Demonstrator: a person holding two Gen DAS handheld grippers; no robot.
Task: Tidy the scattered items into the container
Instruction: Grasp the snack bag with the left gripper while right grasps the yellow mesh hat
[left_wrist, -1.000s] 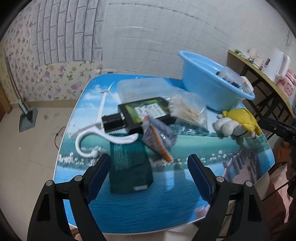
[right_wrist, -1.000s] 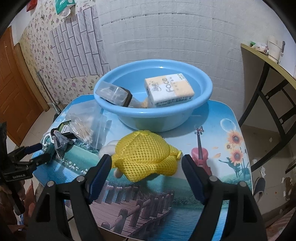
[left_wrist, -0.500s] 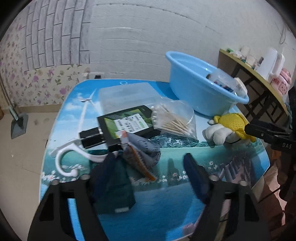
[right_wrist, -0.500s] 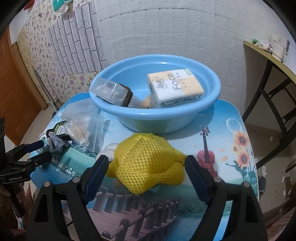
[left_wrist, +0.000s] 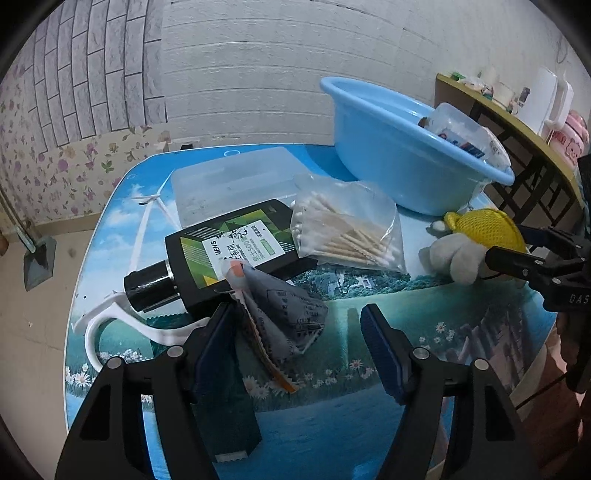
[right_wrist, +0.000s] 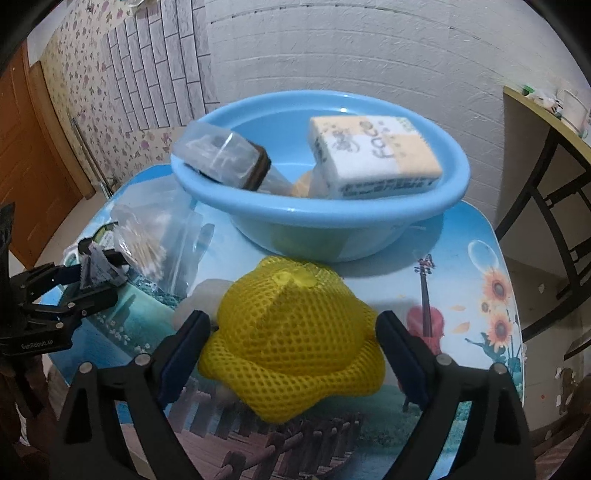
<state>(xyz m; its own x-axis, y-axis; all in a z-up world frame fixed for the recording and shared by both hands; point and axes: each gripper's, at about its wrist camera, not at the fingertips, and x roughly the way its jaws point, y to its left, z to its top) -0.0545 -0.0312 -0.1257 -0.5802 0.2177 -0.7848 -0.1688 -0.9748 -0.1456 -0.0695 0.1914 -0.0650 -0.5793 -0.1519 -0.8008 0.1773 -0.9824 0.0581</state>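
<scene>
Flat, black bottle (left_wrist: 236, 251)'s cap points lower-left.

Even, soft indoor light, faint shadows, strong fisheye bending with dark corners, slight blur throughout.

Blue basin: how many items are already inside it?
3 visible in the blue basin: a tissue pack on the right, a clear-wrapped box leaning on the left rim, and an orange item between them. More may be hidden underneath.
</scene>
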